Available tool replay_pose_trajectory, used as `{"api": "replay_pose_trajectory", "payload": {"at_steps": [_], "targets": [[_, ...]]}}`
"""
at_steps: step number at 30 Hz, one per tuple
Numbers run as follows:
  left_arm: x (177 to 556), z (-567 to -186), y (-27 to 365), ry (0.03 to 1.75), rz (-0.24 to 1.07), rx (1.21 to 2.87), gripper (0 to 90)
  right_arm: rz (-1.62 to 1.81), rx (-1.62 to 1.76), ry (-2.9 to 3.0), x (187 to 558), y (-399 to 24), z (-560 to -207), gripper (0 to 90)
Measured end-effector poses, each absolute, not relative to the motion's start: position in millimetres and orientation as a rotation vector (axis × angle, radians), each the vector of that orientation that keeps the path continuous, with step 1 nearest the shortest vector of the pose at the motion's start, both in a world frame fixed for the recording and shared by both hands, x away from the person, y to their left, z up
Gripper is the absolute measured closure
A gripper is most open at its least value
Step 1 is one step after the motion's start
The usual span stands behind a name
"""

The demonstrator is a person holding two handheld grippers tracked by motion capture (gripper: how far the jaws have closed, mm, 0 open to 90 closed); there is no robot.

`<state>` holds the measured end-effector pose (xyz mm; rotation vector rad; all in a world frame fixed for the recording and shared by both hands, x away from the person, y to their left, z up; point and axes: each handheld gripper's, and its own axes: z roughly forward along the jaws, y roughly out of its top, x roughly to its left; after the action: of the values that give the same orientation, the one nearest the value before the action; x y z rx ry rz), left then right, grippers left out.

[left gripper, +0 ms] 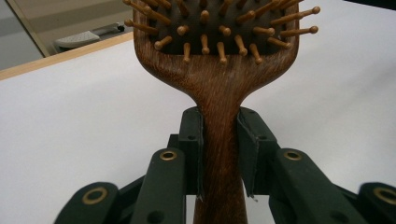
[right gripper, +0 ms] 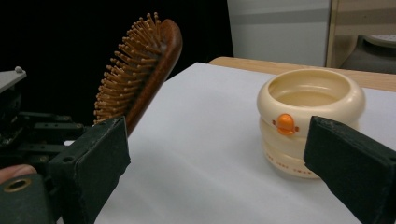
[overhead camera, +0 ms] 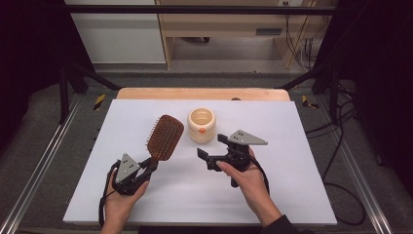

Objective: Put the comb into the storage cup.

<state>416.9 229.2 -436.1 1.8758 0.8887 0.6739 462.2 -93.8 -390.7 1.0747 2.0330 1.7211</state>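
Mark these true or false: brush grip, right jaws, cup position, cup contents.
1. The left gripper is clamped on the hairbrush handle. True.
2. The right gripper holds the cream cup. False: its jaws stand open, apart from the cup.
3. The cup lies on its side. False: it stands upright on the white table.
4. The brush head is raised off the table, bristles showing. True.
5. The cup looks empty. True.

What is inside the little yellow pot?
The yellow pot looks empty: its smooth pale inside wall and part of its floor show in the right gripper view. The near rim hides the rest of the bottom.
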Motion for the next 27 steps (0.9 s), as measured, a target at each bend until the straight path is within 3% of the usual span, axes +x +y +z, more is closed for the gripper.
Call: {"api": "replay_pose_trajectory", "payload": {"at_steps": [27], "targets": [[411,-434,216,0.824,0.702,1.883,72.7,1.813,1.075,2.084,468,-50,-385,6.8]]}}
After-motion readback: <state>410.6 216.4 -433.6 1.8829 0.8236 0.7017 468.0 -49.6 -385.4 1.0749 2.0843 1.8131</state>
